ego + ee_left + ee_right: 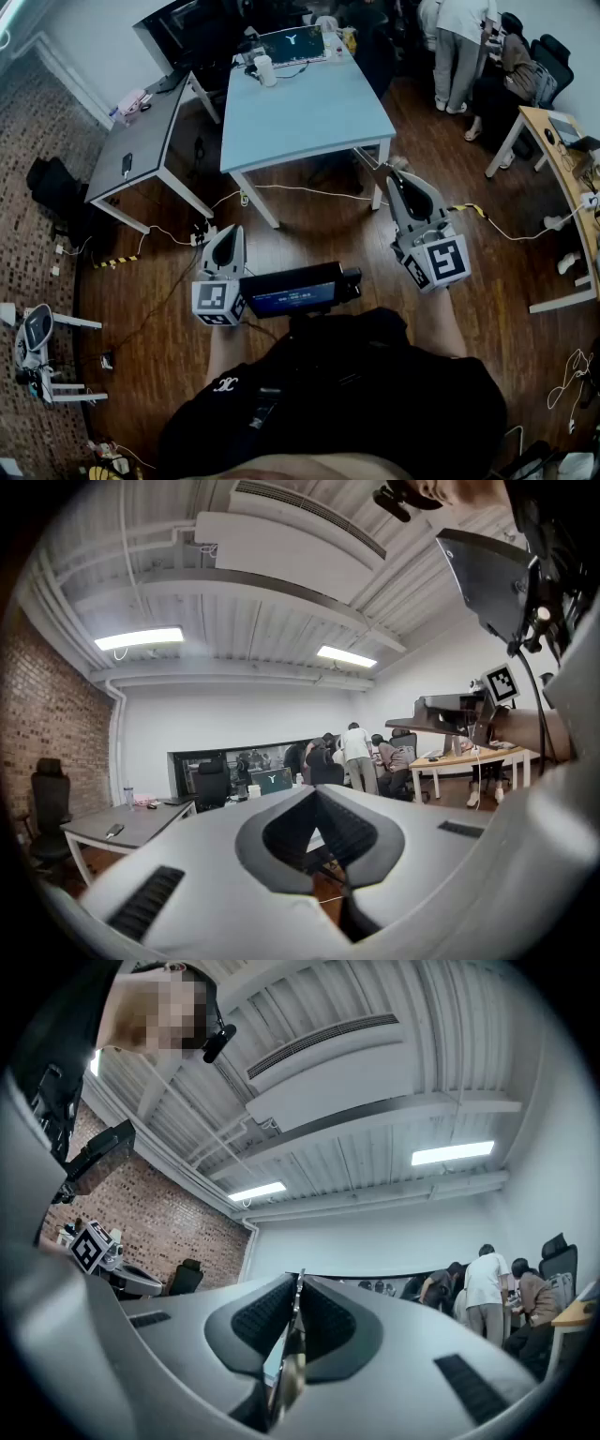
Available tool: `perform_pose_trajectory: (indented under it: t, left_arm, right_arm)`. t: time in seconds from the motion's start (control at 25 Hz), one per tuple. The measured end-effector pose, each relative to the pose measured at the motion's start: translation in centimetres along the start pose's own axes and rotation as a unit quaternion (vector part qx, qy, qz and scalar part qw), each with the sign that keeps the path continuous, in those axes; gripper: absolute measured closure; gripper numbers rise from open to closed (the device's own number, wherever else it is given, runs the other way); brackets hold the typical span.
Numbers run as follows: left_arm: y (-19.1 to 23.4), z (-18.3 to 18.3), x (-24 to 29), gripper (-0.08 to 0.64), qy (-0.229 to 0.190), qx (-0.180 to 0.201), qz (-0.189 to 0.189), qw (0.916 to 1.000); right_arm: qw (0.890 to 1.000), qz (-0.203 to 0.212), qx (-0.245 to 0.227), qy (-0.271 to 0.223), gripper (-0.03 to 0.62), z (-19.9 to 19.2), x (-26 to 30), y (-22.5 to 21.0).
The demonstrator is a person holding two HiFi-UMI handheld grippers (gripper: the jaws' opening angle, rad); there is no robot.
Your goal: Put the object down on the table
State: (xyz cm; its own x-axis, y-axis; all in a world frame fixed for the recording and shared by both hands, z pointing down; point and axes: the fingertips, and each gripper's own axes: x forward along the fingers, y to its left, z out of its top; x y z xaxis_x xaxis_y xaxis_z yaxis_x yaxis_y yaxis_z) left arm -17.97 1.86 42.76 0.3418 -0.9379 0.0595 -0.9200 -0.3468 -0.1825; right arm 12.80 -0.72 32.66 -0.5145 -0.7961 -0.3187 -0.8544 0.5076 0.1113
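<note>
- Hanging edge-on between closed jaws, the thin flat object is clamped in your right gripper.
- Your left gripper is closed and empty.
- The blue surface stands well apart from it; I judge the setting down is all left to do.

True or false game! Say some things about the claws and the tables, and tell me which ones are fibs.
1. The right claw pinches a thin flat thing. True.
2. The left claw holds a white cup. False: nothing is between its jaws. The white cup stands on the blue table.
3. The thin flat thing lies on the blue table. False: it is in the right claw, held over the wooden floor, short of the table.
4. People stand past the blue table's far right corner. True.
</note>
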Motion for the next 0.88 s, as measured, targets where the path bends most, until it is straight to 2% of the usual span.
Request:
perform_pose_trajectory:
  t: [0.28, 0.56, 0.72, 0.88]
  left_arm:
    - [1.1, -2.1, 0.5, 0.555, 0.016, -0.012, -0.009, 0.9998]
    - [2.9, -3.5, 3.6, 0.555, 0.029, -0.011, -0.001, 0.9995]
    - [5.0, -4.7, 7.6, 0.555, 0.038, -0.009, 0.012, 0.9991]
    - [7.1, -4.8, 14.5, 0.555, 0.037, -0.013, 0.021, 0.999]
  right_arm:
    - [1.0, -0.009, 0.006, 0.014, 0.566, -1.8, 0.4, 0.5]
    - [1.0, 0.003, 0.014, 0.018, 0.566, -4.9, 4.7, -0.9]
    - [1.0, 0.014, 0.02, 0.015, 0.566, -7.8, 9.2, -3.0]
    - [0.999, 0.029, 0.015, 0.013, 0.566, -10.5, 15.0, -6.4]
